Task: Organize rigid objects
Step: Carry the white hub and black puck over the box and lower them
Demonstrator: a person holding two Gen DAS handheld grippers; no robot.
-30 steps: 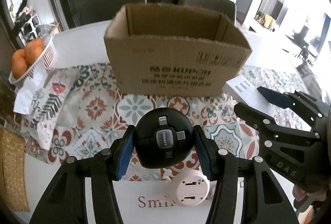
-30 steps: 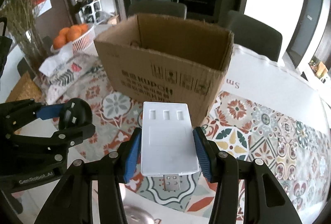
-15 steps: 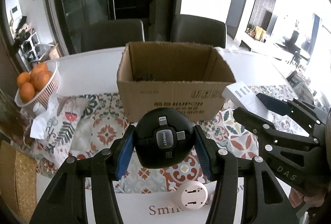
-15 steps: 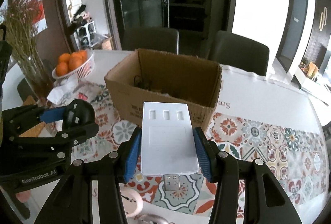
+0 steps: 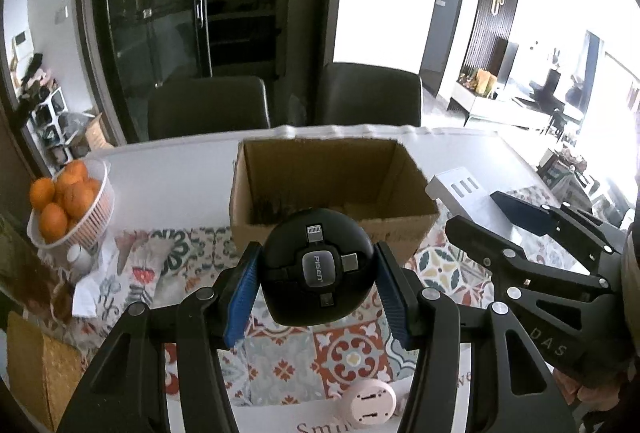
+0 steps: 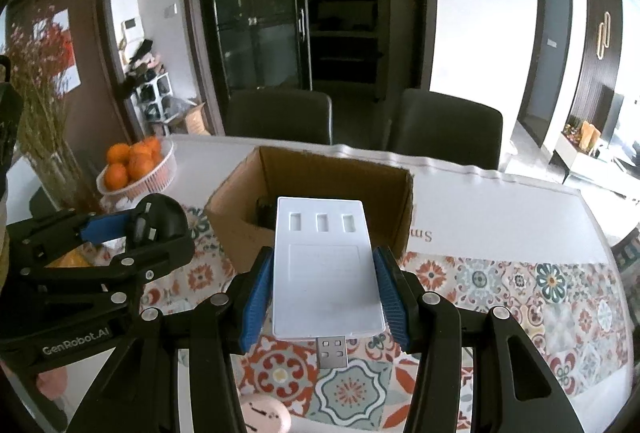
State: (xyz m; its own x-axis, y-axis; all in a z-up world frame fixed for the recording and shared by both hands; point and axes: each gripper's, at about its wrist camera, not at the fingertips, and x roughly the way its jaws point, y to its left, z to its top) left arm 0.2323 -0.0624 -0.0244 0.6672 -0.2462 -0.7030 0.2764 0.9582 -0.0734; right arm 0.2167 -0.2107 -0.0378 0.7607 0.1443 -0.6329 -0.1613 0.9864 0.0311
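Both tongs raised and pulled back from the cardboard box (image 5: pixel 332 193). A second ago the box wall filled the left wrist view and hid the inside; now the open top shows from above in both views, dark clutter lying on the box floor.

Left tongs (image 5: pixel 316 281) clamped on a round black PISEN cable adapter (image 5: pixel 318 269), blue pads pressed to its sides. Grip unchanged across the frames. Adapter held in the air, in front of the box's near wall and above the patterned runner (image 5: pixel 344 353).

Right tongs (image 6: pixel 324 291) clamped on a flat white USB hub (image 6: pixel 326 269), plug end pointing back toward the camera. Same hold as before. Hub hangs just short of the box rim.

Pink round plug (image 5: pixel 370 403) on the tabletop below the left tongs, untouched; it sits lower in view than earlier.

Basket of oranges (image 5: pixel 72 209) at far left, well apart from the box.

Reading: lift done, both items now high enough to clear the rim. Next move likely forward over the opening, then release. Pink plug still to collect.
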